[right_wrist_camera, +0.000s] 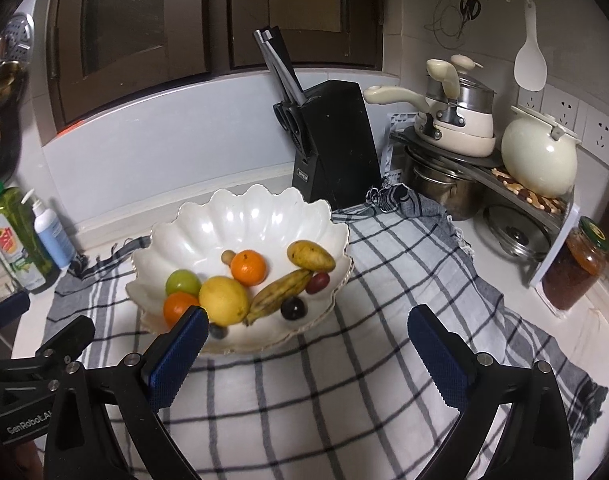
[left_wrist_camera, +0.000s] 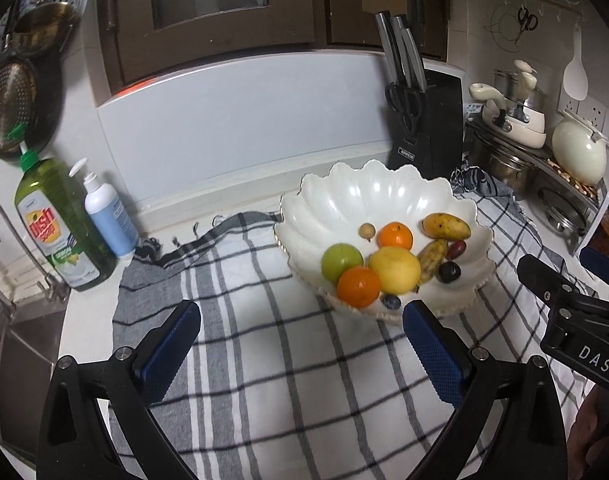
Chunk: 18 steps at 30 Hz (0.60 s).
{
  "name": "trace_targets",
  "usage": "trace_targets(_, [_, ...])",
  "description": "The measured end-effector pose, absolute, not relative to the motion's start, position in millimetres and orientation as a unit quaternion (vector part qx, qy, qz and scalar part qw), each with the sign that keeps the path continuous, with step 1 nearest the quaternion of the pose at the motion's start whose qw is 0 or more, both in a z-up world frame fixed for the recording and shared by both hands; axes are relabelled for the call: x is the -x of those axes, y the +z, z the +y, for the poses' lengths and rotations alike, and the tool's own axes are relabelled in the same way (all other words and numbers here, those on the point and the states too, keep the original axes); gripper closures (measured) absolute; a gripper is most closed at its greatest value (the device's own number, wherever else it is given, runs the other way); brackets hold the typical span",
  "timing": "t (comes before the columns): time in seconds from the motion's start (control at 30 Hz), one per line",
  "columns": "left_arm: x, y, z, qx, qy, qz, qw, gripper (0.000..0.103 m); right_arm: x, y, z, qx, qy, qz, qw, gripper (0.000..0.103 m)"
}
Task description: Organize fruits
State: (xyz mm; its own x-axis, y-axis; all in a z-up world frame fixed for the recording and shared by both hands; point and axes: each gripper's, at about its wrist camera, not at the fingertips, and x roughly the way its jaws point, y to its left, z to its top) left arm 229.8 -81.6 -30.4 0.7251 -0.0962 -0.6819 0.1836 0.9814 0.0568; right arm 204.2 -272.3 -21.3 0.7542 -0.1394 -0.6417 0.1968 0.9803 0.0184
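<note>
Left wrist view showed the tabletop [left_wrist_camera: 88, 320] under a checked cloth [left_wrist_camera: 264, 360], and on the cloth a white bowl [left_wrist_camera: 368, 196] holding all the fruit: lemon [left_wrist_camera: 395, 270], oranges [left_wrist_camera: 358, 286], a green fruit [left_wrist_camera: 341, 260], small bananas [left_wrist_camera: 446, 226], dark plums [left_wrist_camera: 449, 272]. Left gripper [left_wrist_camera: 302, 340] and right gripper [right_wrist_camera: 308, 344] hung before the bowl, fingers wide and empty. The sorting looked finished; next probably called only for withdrawing without nudging the bowl.

I see a white surface [left_wrist_camera: 88, 320] under a checked cloth [left_wrist_camera: 264, 360], a pale backsplash [left_wrist_camera: 240, 128], dark wooden cabinets [left_wrist_camera: 208, 12] above, and wall sockets [right_wrist_camera: 564, 116] at right; dim indoor light.
</note>
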Motion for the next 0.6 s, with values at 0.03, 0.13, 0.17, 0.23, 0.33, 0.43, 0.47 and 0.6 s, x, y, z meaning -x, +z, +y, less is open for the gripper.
trace_targets(0.03, [-226.7, -30.8, -79.3, -0.058, -0.075, 0.364, 0.927, 0.000, -200.8, -21.1, -270.6, -0.040, -0.090, 0.338, 0.936, 0.002])
trace_targets(0.13, [-216.0, -32.7, -74.0, -0.054, -0.074, 0.368, 0.925, 0.000, -191.6, -20.6, -266.5, -0.034, -0.092, 0.337, 0.936, 0.002])
trace_targets(0.17, [-211.8, -33.5, -71.9, -0.051, -0.074, 0.369, 0.925, 0.000, -187.7, -20.3, -264.9, -0.033, -0.092, 0.336, 0.937, 0.002])
trace_targets(0.23, [-204.6, -35.2, -68.1, -0.049, -0.074, 0.369, 0.925, 0.000, -180.8, -19.7, -261.8, -0.030, -0.092, 0.335, 0.937, 0.002])
trace_targets(0.33, [-195.2, -38.1, -64.8, -0.051, -0.070, 0.366, 0.926, 0.000, -170.7, -18.6, -256.4, -0.025, -0.091, 0.332, 0.939, 0.002])
trace_targets(0.43, [-188.1, -40.4, -60.0, -0.044, -0.067, 0.368, 0.926, 0.000, -163.5, -19.3, -252.6, -0.019, -0.091, 0.332, 0.939, 0.002])
trace_targets(0.47, [-186.2, -40.9, -58.8, -0.043, -0.066, 0.368, 0.926, 0.000, -161.0, -19.8, -251.2, -0.018, -0.091, 0.332, 0.939, 0.002])
trace_targets(0.6, [-176.1, -43.2, -53.8, -0.039, -0.064, 0.369, 0.926, 0.000, -152.6, -22.2, -248.0, -0.020, -0.085, 0.333, 0.939, 0.002])
